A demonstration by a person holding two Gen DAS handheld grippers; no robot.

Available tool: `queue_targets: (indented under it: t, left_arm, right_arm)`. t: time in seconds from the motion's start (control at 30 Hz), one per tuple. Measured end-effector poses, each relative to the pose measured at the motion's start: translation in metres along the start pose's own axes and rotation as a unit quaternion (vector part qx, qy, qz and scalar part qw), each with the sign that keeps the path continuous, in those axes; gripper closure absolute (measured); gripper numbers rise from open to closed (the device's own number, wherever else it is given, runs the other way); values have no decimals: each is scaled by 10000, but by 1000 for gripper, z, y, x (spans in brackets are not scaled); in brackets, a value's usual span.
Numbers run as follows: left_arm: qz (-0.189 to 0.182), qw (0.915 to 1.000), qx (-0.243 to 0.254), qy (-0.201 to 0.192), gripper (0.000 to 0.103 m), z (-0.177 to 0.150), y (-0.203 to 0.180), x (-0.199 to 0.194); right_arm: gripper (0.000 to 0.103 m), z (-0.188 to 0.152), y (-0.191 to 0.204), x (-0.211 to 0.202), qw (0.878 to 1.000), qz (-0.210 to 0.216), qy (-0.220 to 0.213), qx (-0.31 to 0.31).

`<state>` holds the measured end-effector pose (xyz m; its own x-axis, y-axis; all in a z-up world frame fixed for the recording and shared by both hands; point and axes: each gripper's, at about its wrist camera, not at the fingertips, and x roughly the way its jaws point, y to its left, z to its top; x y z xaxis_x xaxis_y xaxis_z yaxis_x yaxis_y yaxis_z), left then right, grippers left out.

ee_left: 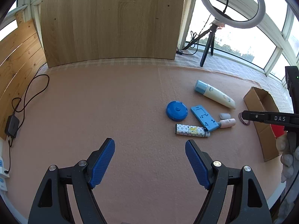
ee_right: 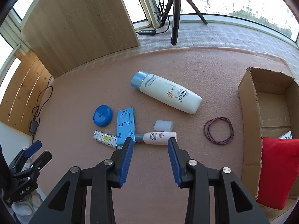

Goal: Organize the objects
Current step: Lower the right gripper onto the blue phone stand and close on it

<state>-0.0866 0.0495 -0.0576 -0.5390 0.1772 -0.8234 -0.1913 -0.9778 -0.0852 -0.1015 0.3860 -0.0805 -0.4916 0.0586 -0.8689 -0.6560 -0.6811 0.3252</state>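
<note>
Small items lie on a pink mat (ee_right: pixel 93 85): a white sunscreen bottle (ee_right: pixel 168 93) with a blue cap, a round blue case (ee_right: pixel 102 115), a blue phone stand (ee_right: pixel 125 127), a patterned tube (ee_right: pixel 104 139), a small pink bottle (ee_right: pixel 159 138), a white translucent cap (ee_right: pixel 163 126) and dark hair ties (ee_right: pixel 218 130). My right gripper (ee_right: pixel 150 143) is open just in front of the small pink bottle, nothing between its fingers. My left gripper (ee_left: pixel 149 145) is open over bare mat, below and left of the patterned tube (ee_left: pixel 191 130). A cardboard box (ee_right: pixel 248 100) at right holds a red pouch (ee_right: pixel 278 171).
A wooden board (ee_left: pixel 112 22) stands at the back. A ring light (ee_left: pixel 232 3) on a tripod (ee_right: pixel 175 9) stands by the window. A black cable and adapter (ee_left: pixel 12 126) lie at the mat's left edge. A gloved hand (ee_left: pixel 288 155) holds the right tool.
</note>
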Motion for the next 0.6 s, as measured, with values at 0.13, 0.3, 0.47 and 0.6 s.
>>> queue_targets:
  t: [0.13,0.3,0.47,0.6]
  left_arm:
    - [-68,10000,23,41,22,3,0,10]
    - [-277,9995,-33,112,22,7,-4,26]
    - [-251,9995,-34,180,23,10,-6,44]
    - [-243,9996,50,156,23,14,-13,47]
  right_arm:
    - [70,4,1,7,9999,45,66,79]
    - [70,11,3,21,9994,90,244,227]
    - [70,20,2,29,9991,38,374,213]
    - [70,24,-5,36,9985,103,443,302]
